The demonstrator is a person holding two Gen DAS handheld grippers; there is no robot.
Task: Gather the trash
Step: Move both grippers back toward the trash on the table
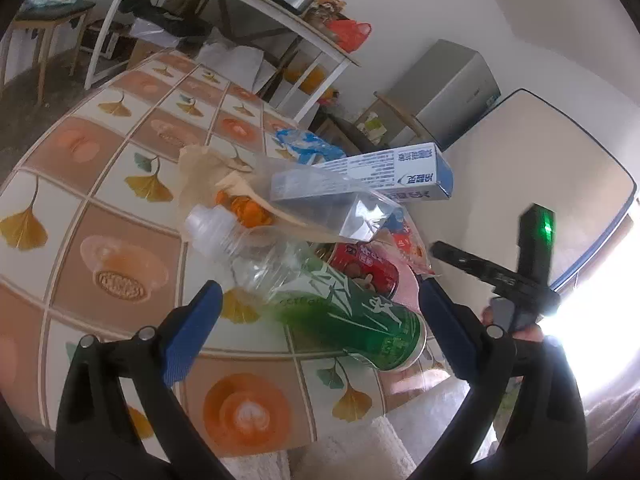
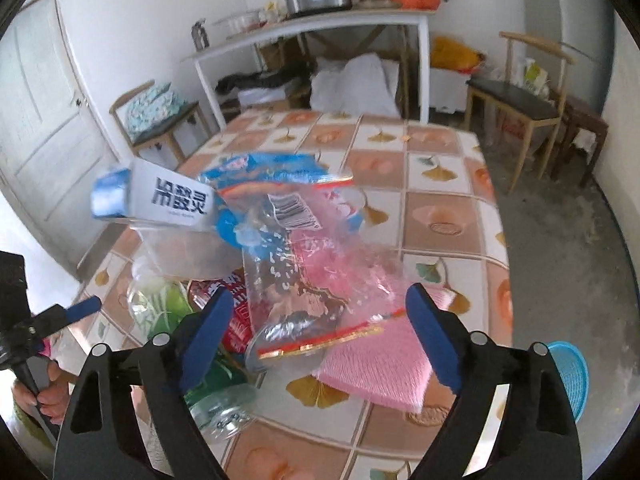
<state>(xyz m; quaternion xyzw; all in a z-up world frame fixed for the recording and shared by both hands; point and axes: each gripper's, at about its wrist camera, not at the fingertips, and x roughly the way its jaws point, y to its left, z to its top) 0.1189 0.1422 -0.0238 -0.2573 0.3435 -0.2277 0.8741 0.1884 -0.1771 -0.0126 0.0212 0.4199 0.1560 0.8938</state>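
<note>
A tiled table (image 2: 448, 216) held heaped trash. Both grippers, left (image 1: 316, 308) and right (image 2: 320, 320), gaped empty over bottle (image 1: 320, 300) and bag (image 2: 316, 280); closing on one seemed next.

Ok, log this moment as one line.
left gripper: open over green bottle | right gripper: open over clear wrapper | nothing gripped | trash piled on table

**Trash heap framed by the open left tool**

The left tool (image 1: 316, 316) is seen with its blue pads spread wide, nothing pressed between them. A green can (image 1: 360, 320) lies on its side between the pads, on the tiled table (image 1: 100, 184). A clear plastic bottle (image 1: 240, 244), a red can (image 1: 368, 268) and a blue-and-white box (image 1: 404, 172) are piled behind it. The right tool (image 1: 440, 249) is seen at right.
</note>
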